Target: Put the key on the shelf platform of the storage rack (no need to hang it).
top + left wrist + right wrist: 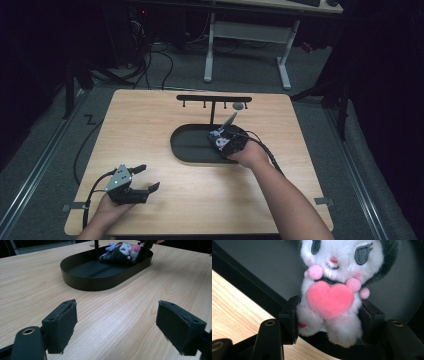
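Right gripper view, nearest: small white plush toy with pink felt heart (329, 297), lower body between the jaws of right gripper (328, 327), pads at its flanks though likely just easing off, lying over the near wall of the black oval metal tray (257, 282). Probably light, soft, squashy, not fragile; best taken round the belly. Left gripper (116, 322) wide open, empty, on light wooden table (125, 305). Beyond, black T-shaped hook stand (214, 100); plenty of bare room leftward.
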